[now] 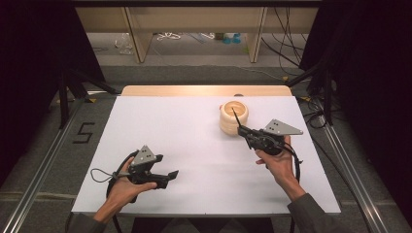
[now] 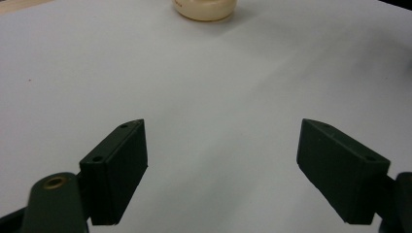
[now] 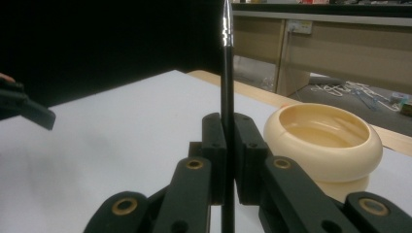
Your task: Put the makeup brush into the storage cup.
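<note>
At two o'clock on the white table (image 1: pixel 194 145), my right gripper (image 3: pixel 227 160) is clenched on a thin black stick (image 3: pixel 227 73), which rises upright between the jaws, its tip pointing toward twelve. Just beside it, at one o'clock from the jaws, sits a cream bowl (image 1: pixel 233 117), upright and close to the stick. Down at seven o'clock, my left gripper (image 2: pixel 221 170) rests released, jaws wide apart over bare table, the bowl (image 2: pixel 205 8) well away at twelve.

Smooth matt white sheet (image 1: pixel 194 145) over a pale wooden tabletop edge (image 1: pixel 204 90); glossy cream round pot (image 3: pixel 326 141), plastic-looking; thin glossy black pointed stick (image 3: pixel 227 73); matt black plastic gripper jaws with brass-coloured pins
</note>
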### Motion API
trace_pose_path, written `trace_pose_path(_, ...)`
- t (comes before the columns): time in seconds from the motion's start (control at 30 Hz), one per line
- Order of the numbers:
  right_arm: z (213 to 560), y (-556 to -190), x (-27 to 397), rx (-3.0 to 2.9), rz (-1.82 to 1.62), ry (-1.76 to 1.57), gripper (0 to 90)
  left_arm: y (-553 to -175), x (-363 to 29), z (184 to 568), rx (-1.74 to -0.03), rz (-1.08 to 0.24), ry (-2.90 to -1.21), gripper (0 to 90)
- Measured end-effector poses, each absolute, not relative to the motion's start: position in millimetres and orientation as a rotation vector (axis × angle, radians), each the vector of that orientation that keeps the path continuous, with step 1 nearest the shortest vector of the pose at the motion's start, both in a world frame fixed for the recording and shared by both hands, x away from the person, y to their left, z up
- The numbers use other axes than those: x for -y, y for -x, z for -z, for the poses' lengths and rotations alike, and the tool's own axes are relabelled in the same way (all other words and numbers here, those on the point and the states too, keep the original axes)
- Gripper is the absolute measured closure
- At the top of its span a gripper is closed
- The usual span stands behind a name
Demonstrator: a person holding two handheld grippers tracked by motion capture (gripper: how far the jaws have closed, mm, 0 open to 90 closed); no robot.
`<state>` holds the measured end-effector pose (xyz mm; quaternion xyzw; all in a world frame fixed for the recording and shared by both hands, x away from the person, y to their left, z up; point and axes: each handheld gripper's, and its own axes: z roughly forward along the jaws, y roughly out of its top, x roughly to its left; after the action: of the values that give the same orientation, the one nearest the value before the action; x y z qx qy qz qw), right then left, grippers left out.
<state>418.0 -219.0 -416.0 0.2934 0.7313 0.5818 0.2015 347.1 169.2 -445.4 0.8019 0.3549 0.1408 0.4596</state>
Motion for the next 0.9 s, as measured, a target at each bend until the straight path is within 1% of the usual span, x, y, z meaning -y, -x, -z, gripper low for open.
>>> trace_pose_path(0.47, 407, -448, 217, -1.967, -1.636, -0.847, 85.4, -348, -171, 444, -0.877, -0.348, -1.98, 18.1)
trace_pose_path(0.9, 401, -468, 211, -1.935, -1.643, -0.878, 85.4, -347, -170, 444, -0.883, -0.347, -1.966, 18.1)
